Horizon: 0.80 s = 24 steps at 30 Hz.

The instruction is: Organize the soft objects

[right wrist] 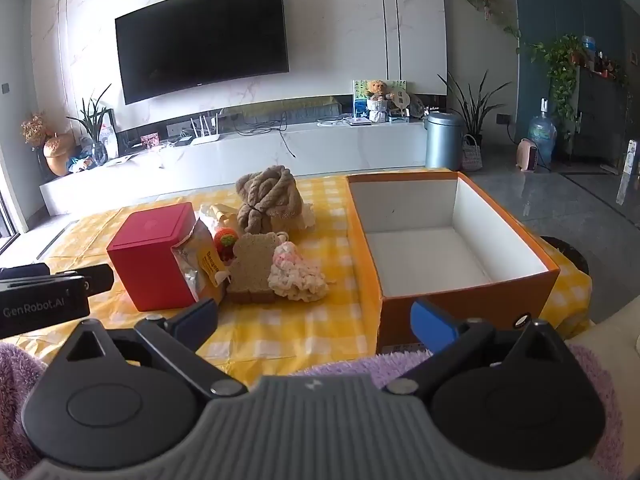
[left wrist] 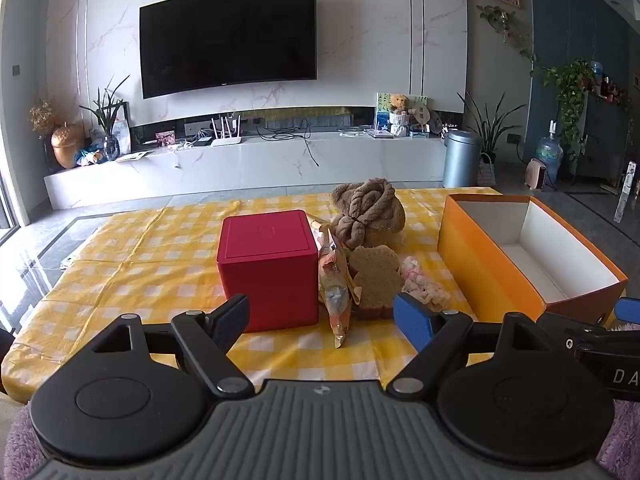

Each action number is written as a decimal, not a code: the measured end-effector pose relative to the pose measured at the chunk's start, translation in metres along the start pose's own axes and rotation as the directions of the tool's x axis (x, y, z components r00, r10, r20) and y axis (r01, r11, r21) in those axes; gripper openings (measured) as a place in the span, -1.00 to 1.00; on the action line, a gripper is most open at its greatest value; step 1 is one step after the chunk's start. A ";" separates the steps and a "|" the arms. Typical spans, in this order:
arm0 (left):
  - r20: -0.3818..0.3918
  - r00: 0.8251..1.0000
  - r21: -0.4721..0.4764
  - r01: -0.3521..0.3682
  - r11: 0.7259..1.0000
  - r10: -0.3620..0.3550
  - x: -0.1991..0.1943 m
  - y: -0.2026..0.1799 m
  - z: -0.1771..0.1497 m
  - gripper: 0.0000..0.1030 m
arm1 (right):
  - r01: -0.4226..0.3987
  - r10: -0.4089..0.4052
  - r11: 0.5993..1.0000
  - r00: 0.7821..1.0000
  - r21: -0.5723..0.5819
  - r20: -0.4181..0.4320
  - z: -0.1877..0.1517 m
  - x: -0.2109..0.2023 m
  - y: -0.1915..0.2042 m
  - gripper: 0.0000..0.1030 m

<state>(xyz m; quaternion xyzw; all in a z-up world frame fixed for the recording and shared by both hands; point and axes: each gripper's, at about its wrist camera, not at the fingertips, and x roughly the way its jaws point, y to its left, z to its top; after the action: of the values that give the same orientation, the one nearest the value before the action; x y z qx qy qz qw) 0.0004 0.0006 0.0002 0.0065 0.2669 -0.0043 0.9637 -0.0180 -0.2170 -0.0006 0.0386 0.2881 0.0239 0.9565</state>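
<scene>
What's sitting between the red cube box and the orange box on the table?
Between the red box and the orange box, the right wrist view shows a snack bag, a bread-shaped toy and a pink-white crocheted piece, with a brown plush behind.

The left gripper (left wrist: 324, 316) is tilted downward with its jaws spread wide and nothing between them. The right gripper (right wrist: 316, 320) sits just beside it at a similar downward tilt, jaws equally wide and empty.
</scene>
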 end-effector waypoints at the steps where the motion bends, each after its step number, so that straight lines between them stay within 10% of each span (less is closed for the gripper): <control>1: -0.001 1.000 0.000 0.005 1.000 -0.005 0.000 0.001 0.000 0.85 | -0.001 0.001 1.000 1.000 0.003 0.002 0.001 -0.001 0.000 0.95; 24: -0.029 1.000 -0.007 0.011 1.000 -0.011 0.002 -0.003 -0.005 0.85 | 0.008 -0.008 1.000 1.000 0.020 -0.022 0.000 0.001 -0.002 0.95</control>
<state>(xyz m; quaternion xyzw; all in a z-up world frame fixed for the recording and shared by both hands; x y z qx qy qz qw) -0.0004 -0.0023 -0.0050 0.0020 0.2808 -0.0085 0.9597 -0.0176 -0.2188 -0.0011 0.0469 0.2988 0.0174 0.9530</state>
